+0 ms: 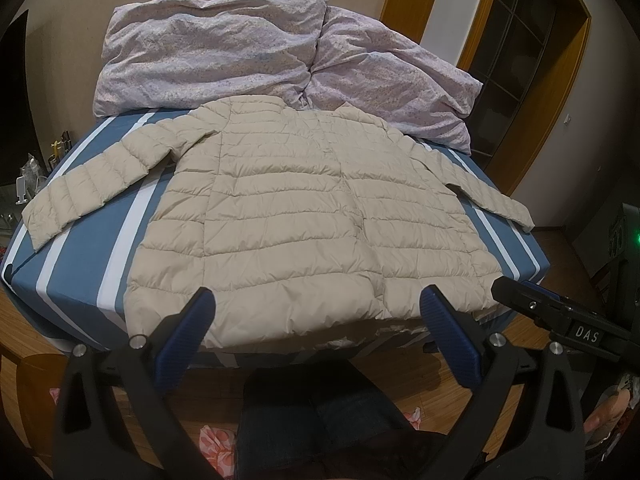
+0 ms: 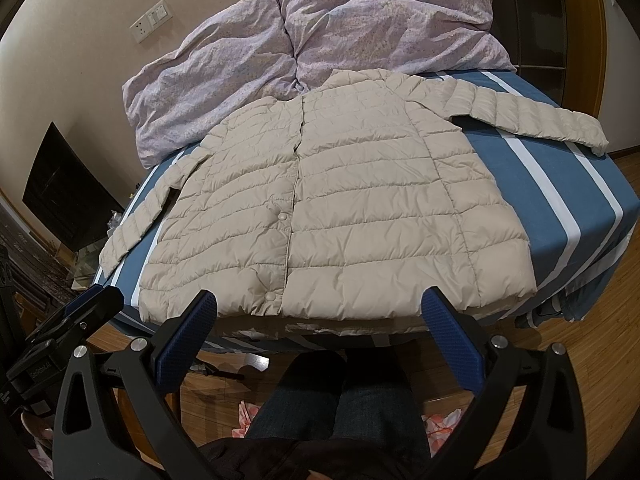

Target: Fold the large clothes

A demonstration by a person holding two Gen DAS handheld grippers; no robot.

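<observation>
The jacket (image 2: 336, 200) covers most of the bed (image 2: 560, 184), its hem at the near edge. Bare sheet shows along both side edges, crossed by a sleeve on each. The rumpled quilt (image 2: 320, 36) blocks the far edge. Near the left edge stands clutter (image 1: 32, 172), probably bottles. Both grippers hang before the near edge, fingers spread.

Both my wrist cameras look forward and down from just off the foot of the bed (image 1: 56, 280), near the jacket (image 1: 304, 216) hem, mine on the left sitting left of it, the right one further right, both sharing jacket, bedding and my knees.
</observation>
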